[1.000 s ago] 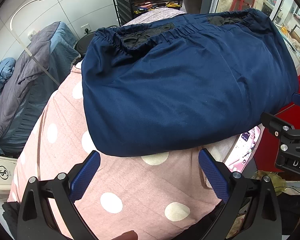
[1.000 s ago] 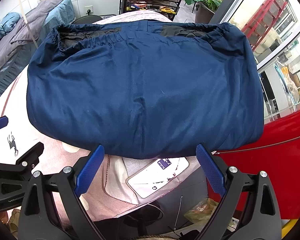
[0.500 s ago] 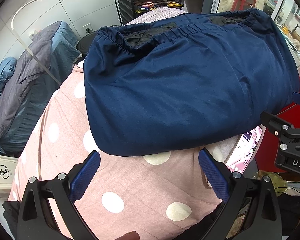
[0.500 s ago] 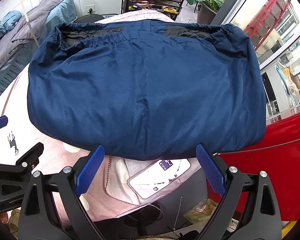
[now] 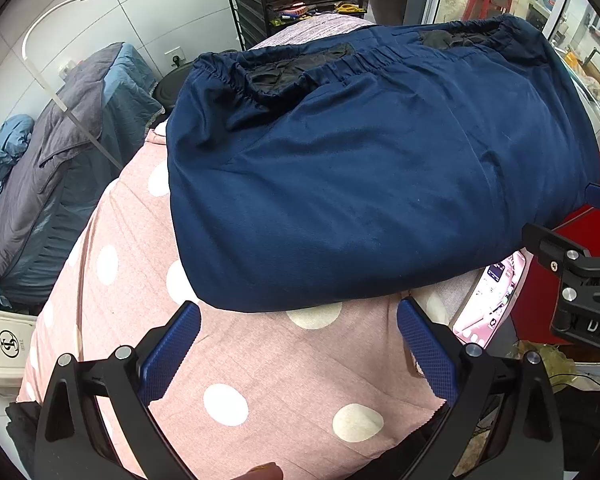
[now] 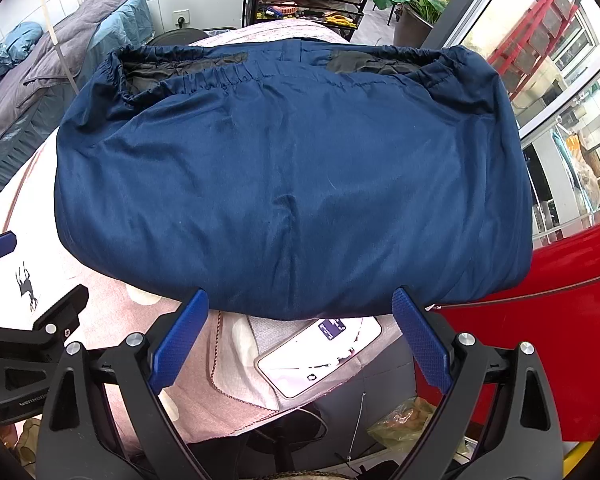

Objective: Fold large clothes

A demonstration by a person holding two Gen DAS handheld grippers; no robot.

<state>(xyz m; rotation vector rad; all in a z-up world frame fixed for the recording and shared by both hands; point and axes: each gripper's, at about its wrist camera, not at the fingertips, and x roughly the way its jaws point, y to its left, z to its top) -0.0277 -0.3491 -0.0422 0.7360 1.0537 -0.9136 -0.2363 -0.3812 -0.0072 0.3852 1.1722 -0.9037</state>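
Holding both jaws spread near the navy trousers [image 6: 292, 184], we should pinch the near folded edge evenly with left gripper [image 5: 298, 344] and right gripper [image 6: 300, 332].

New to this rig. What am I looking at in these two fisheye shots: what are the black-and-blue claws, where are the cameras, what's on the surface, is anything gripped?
There is no robot here. A person holds a handheld two-finger gripper in each hand, and each one carries a fisheye camera looking forward along its fingers.

One picture comes from the left gripper, the other from the right gripper. The blue ribbed pads at the bottom of each picture are that gripper's own fingers. Each view also catches part of the other gripper at its side edge.

On the surface lies a pink polka-dot cloth, and on it a folded navy garment with an elastic gathered edge at the far side. A phone with a lit screen lies near the garment's front edge.

Both grippers are open, just short of that front edge. Nothing is held.
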